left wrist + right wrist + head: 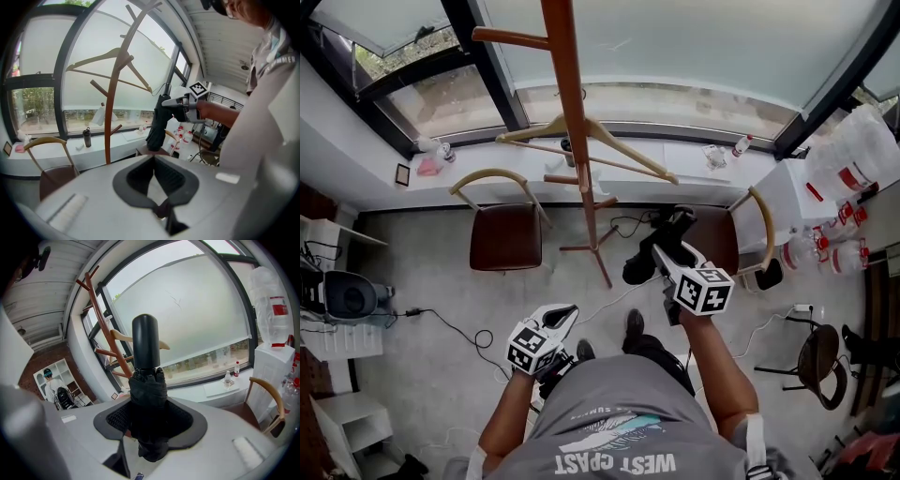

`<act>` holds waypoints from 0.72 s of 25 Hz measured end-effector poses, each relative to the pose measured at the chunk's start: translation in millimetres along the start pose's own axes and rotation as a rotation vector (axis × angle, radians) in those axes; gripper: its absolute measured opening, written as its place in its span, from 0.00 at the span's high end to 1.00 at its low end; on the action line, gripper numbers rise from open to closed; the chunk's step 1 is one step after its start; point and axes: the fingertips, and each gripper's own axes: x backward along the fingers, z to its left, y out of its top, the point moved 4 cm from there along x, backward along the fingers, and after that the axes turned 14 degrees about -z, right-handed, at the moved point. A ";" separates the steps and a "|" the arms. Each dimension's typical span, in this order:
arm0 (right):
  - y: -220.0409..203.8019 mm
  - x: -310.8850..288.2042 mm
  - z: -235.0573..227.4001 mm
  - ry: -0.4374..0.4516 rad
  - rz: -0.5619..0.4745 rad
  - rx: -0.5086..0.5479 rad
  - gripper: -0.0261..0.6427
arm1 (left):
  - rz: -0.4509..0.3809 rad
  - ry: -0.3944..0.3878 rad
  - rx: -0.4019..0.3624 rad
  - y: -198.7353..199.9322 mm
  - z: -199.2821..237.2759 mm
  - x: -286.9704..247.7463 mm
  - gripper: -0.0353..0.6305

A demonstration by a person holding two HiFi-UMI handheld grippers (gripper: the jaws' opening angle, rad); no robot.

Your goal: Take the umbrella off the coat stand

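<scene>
The wooden coat stand [569, 112] rises in front of the window, with a wooden hanger [581, 141] on one of its pegs. A folded black umbrella [649, 251] is off the stand, to its right, gripped across its middle by my right gripper [667, 251]. In the right gripper view the umbrella [146, 380] stands upright between the pads, handle end up, with the stand [101, 315] behind it on the left. My left gripper [565, 315] hangs low near my body, open and empty. Its own view shows the left gripper [154, 176] with bare pads, and the umbrella [157, 125] held out ahead.
A brown chair [504, 230] stands left of the stand's base, and another chair [750, 234] to its right. The white sill [675, 164] carries small bottles. Cables [459, 333] trail over the floor. A white table [797, 192] and plastic bottles [839, 248] are at the right.
</scene>
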 end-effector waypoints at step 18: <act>-70.0 -110.7 -21.3 0.045 0.184 0.015 0.64 | 0.056 0.075 0.056 -20.4 7.1 20.1 0.94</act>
